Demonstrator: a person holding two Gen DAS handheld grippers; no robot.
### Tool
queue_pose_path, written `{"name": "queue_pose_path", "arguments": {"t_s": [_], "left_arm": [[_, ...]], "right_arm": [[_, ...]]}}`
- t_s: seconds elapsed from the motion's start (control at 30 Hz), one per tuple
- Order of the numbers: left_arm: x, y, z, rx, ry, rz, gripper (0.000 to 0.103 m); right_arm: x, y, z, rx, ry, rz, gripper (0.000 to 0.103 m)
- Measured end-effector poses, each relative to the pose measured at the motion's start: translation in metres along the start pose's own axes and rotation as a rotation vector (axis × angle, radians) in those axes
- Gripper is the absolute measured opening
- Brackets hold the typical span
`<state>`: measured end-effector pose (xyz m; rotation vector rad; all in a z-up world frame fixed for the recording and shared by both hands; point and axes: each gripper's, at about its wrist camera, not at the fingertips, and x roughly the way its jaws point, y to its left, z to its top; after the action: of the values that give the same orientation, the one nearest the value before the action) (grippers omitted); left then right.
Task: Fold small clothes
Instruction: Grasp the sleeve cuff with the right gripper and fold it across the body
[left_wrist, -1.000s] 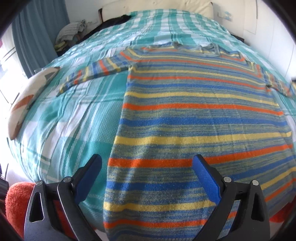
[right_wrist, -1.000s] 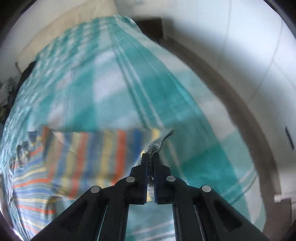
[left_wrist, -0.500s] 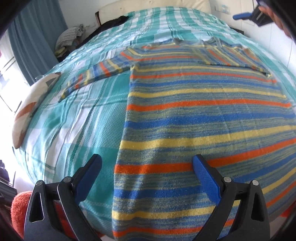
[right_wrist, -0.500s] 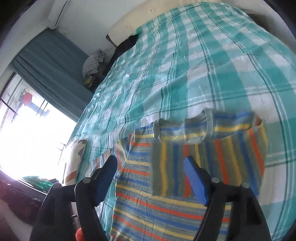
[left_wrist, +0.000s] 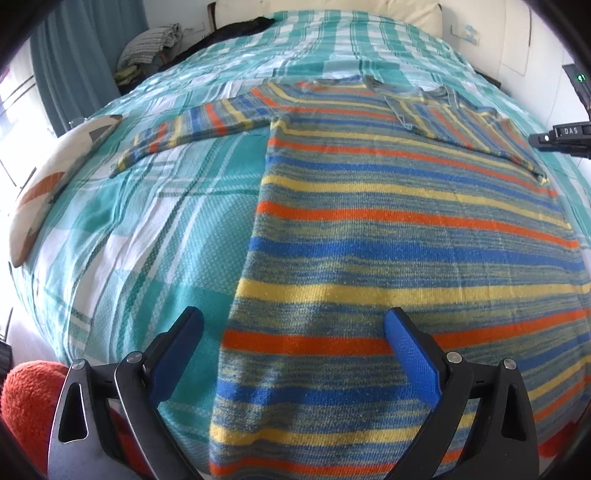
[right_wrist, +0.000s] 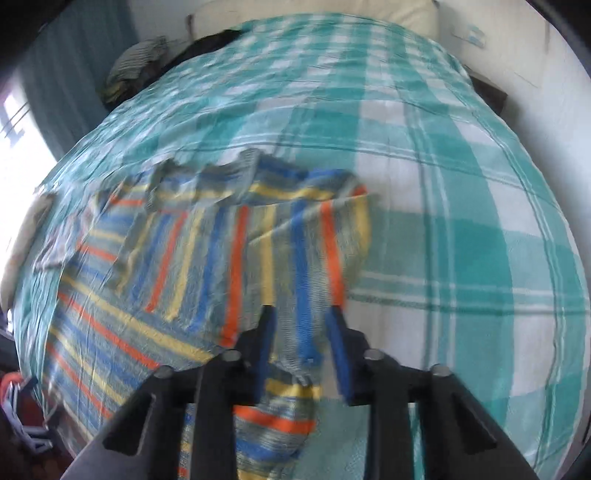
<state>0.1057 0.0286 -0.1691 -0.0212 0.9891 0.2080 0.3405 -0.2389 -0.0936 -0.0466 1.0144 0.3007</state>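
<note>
A striped knit sweater (left_wrist: 388, 229) in blue, orange, yellow and grey lies flat on the bed. Its left sleeve (left_wrist: 192, 127) stretches out to the left. Its right sleeve (left_wrist: 458, 122) lies folded across the chest. My left gripper (left_wrist: 293, 354) is open and empty above the sweater's hem. My right gripper (right_wrist: 301, 332) is open over the folded sleeve (right_wrist: 258, 240), with sweater fabric (right_wrist: 295, 343) between its fingers; that view is blurred. The right gripper's body (left_wrist: 561, 142) shows at the right edge of the left wrist view.
The bed has a teal and white plaid cover (left_wrist: 122, 229). A patterned pillow (left_wrist: 48, 184) lies at its left edge. Clothes (left_wrist: 151, 48) are piled at the far left. An orange fuzzy thing (left_wrist: 29, 398) sits below the bed's near corner. A white wall (right_wrist: 546, 81) runs along the right.
The right gripper carried the right sleeve across the chest, opened, and has come down over the folded sleeve. The left gripper stayed open above the hem.
</note>
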Motion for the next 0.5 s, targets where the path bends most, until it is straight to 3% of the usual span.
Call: {"name": "queue_pose_path", "arguments": {"t_s": [0.07, 0.1, 0.13, 0.17, 0.23, 0.27, 0.33, 0.37, 0.43, 0.5], "left_arm": [[0.0, -0.003, -0.002, 0.009, -0.007, 0.008, 0.099], [-0.001, -0.004, -0.003, 0.021, -0.016, 0.016, 0.099], [-0.002, -0.005, -0.004, 0.032, -0.022, 0.023, 0.099], [-0.003, -0.005, -0.005, 0.043, -0.025, 0.03, 0.099], [-0.006, -0.005, -0.006, 0.057, -0.029, 0.034, 0.099], [-0.006, -0.005, -0.005, 0.059, -0.027, 0.026, 0.099], [-0.006, -0.006, -0.002, 0.057, -0.027, 0.008, 0.099], [-0.005, -0.007, -0.001, 0.056, -0.029, 0.002, 0.099], [-0.004, -0.012, 0.001, 0.059, -0.036, 0.001, 0.099], [-0.002, -0.017, -0.001, 0.08, -0.038, 0.009, 0.099]], "right_arm": [[0.006, 0.011, -0.007, -0.037, -0.013, 0.057, 0.021], [0.017, 0.015, -0.012, -0.079, 0.011, -0.011, 0.019], [0.036, 0.01, -0.02, -0.117, 0.083, -0.14, 0.016], [0.048, 0.0, -0.026, -0.109, 0.138, -0.215, 0.018], [0.032, -0.027, -0.026, 0.031, 0.075, -0.179, 0.03], [0.021, -0.037, -0.026, 0.098, 0.048, -0.191, 0.031], [0.001, -0.049, -0.027, 0.161, -0.018, -0.1, 0.033], [-0.006, -0.048, -0.027, 0.139, -0.034, -0.072, 0.038], [-0.012, -0.03, -0.03, 0.005, -0.052, -0.08, 0.038], [-0.012, -0.008, -0.034, -0.1, -0.068, -0.004, 0.038]]}}
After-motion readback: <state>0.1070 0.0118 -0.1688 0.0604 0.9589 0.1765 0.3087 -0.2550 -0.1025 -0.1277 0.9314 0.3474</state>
